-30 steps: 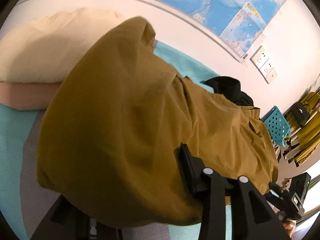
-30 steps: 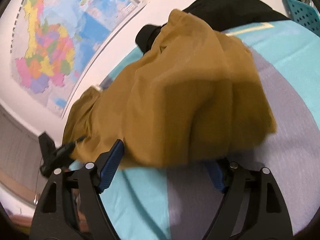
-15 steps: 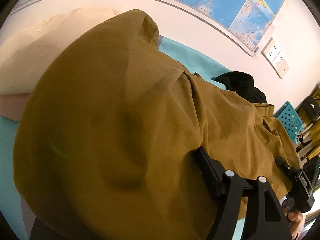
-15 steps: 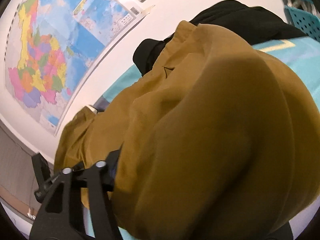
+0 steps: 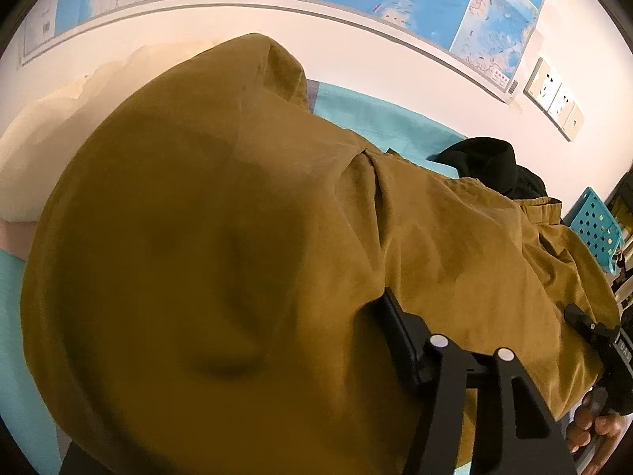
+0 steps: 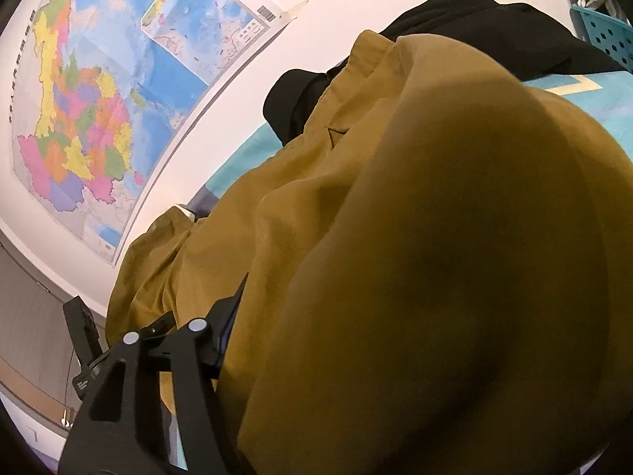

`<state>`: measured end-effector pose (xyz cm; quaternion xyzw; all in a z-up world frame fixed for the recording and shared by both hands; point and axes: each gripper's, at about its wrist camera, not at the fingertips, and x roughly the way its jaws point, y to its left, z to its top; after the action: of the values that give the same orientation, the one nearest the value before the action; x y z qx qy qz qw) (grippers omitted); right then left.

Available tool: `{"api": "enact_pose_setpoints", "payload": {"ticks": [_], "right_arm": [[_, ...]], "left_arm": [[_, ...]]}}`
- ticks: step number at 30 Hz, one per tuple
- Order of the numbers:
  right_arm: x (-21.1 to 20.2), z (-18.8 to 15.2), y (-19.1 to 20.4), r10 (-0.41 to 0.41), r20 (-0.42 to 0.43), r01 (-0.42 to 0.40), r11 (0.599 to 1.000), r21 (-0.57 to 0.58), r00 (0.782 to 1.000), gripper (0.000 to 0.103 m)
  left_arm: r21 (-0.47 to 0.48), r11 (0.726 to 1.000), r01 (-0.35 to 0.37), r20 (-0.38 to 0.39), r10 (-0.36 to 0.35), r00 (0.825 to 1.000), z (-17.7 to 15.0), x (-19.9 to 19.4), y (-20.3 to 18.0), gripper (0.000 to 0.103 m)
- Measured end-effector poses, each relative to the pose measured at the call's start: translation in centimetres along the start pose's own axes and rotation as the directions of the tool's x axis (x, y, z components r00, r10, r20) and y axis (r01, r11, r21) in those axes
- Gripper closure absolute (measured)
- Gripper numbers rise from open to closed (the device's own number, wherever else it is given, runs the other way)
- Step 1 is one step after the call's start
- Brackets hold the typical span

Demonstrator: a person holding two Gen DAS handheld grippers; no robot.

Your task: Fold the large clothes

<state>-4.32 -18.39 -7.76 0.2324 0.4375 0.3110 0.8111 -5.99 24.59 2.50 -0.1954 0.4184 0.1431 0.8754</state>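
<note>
Left wrist view is almost filled by the mustard-brown garment [image 5: 245, 261], which bulges over the left gripper [image 5: 245, 403] so that only one black finger [image 5: 399, 340] shows at lower right; its jaws have just been closing with the cloth bunched between them, but whether the pads press it I cannot tell. At the lower right edge a hand [image 5: 593, 431] holds the right gripper [image 6: 395, 356]. Right wrist view is much the same: the cloth swells over the lower right of the frame, one finger [image 6: 225, 336] shows at lower left, and its grip cannot be read. The garment lies on a turquoise bed [image 5: 376, 118] against a white wall carrying a map [image 6: 87, 118]. A black garment [image 5: 490, 162] lies beyond it at upper right, a cream pillow [image 5: 47, 150] at left, and a blue perforated basket [image 5: 593, 229] at the right edge.
</note>
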Motion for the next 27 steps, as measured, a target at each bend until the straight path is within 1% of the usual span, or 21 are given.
{"api": "enact_pose_setpoints", "payload": {"ticks": [2,3,6,7,9,10,11,12,13,15,16,17,18,19,20,21,22,24,25,27], "right_arm": [[-0.2,-0.1,0.0,-0.007,0.002,0.007,1.000,-0.022,1.000,0.058],[-0.3,-0.1,0.1,-0.010,0.006,0.010,1.000,-0.030,1.000,0.059],[-0.3,0.0,0.1,-0.001,0.000,0.001,1.000,-0.029,1.000,0.058],[-0.2,0.1,-0.1,0.008,-0.008,-0.008,1.000,-0.016,1.000,0.055],[0.1,0.2,-0.3,0.020,-0.018,-0.020,1.000,-0.007,1.000,0.048],[0.2,0.1,-0.4,0.020,-0.017,-0.020,1.000,-0.002,1.000,0.045],[0.3,0.1,-0.4,0.019,-0.012,-0.019,1.000,0.002,1.000,0.043],[0.4,0.2,-0.3,0.018,-0.010,-0.018,1.000,-0.001,1.000,0.042],[0.5,0.3,-0.2,0.018,-0.010,-0.018,1.000,-0.003,1.000,0.040],[0.6,0.4,-0.1,0.020,-0.006,-0.020,1.000,0.007,1.000,0.041],[0.7,0.4,-0.1,0.014,-0.008,-0.014,1.000,0.001,1.000,0.045],[0.7,0.4,-0.1,0.007,-0.008,-0.007,1.000,0.000,1.000,0.051],[0.6,0.4,-0.1,0.007,-0.005,-0.007,1.000,-0.006,1.000,0.054],[0.4,0.3,0.0,0.011,0.000,-0.011,1.000,-0.015,1.000,0.058],[0.2,0.4,0.0,0.016,0.006,-0.016,1.000,-0.017,1.000,0.059],[0.0,0.4,-0.1,0.023,0.012,-0.023,1.000,-0.009,1.000,0.059],[0.0,0.4,-0.2,0.026,0.012,-0.026,1.000,-0.004,1.000,0.058],[0.5,0.6,-0.8,0.047,-0.018,-0.046,0.999,0.024,0.999,0.045],[0.6,0.6,-0.9,0.055,-0.018,-0.054,0.998,0.028,0.998,0.043],[0.7,0.8,-0.6,0.053,-0.019,-0.053,0.998,0.021,0.998,0.039]], "left_arm": [[0.010,1.000,-0.005,0.011,0.005,1.000,0.0,-0.3,-0.1,0.055],[0.018,1.000,-0.009,0.019,0.008,1.000,0.0,-0.6,-0.1,0.057],[0.024,1.000,-0.002,0.009,0.002,1.000,0.2,-0.5,0.1,0.056],[0.021,1.000,0.002,0.004,-0.002,1.000,0.3,-0.4,0.3,0.055],[0.026,1.000,0.012,-0.014,-0.012,1.000,0.4,0.0,0.5,0.045],[0.018,1.000,0.016,-0.025,-0.016,1.000,0.4,0.2,0.6,0.043],[-0.016,0.999,0.037,-0.043,-0.037,0.998,0.5,0.6,1.1,0.035],[-0.029,0.998,0.055,-0.046,-0.056,0.997,0.6,0.8,1.2,0.028],[-0.016,0.997,0.071,-0.044,-0.072,0.996,0.7,0.9,1.1,0.027],[-0.012,0.998,0.059,-0.046,-0.060,0.997,0.8,1.0,1.0,0.029],[-0.015,0.998,0.056,-0.045,-0.057,0.997,0.8,1.0,0.9,0.031],[-0.014,0.998,0.054,-0.046,-0.055,0.997,0.9,1.0,0.9,0.038],[-0.020,0.998,0.065,-0.051,-0.066,0.997,1.0,1.0,1.0,0.045],[-0.035,0.996,0.079,-0.057,-0.081,0.995,1.1,0.9,1.1,0.048],[-0.047,0.995,0.085,-0.055,-0.088,0.995,1.1,0.6,1.1,0.056],[-0.039,0.996,0.081,-0.047,-0.083,0.995,1.1,0.3,1.0,0.059],[-0.013,0.998,0.065,-0.037,-0.065,0.997,1.1,0.0,0.6,0.059],[0.004,0.999,0.050,-0.041,-0.049,0.998,1.1,0.1,0.3,0.057],[-0.005,0.999,0.052,-0.047,-0.053,0.998,1.1,0.3,0.4,0.056],[-0.020,0.998,0.060,-0.065,-0.061,0.996,1.2,0.7,0.7,0.048]]}}
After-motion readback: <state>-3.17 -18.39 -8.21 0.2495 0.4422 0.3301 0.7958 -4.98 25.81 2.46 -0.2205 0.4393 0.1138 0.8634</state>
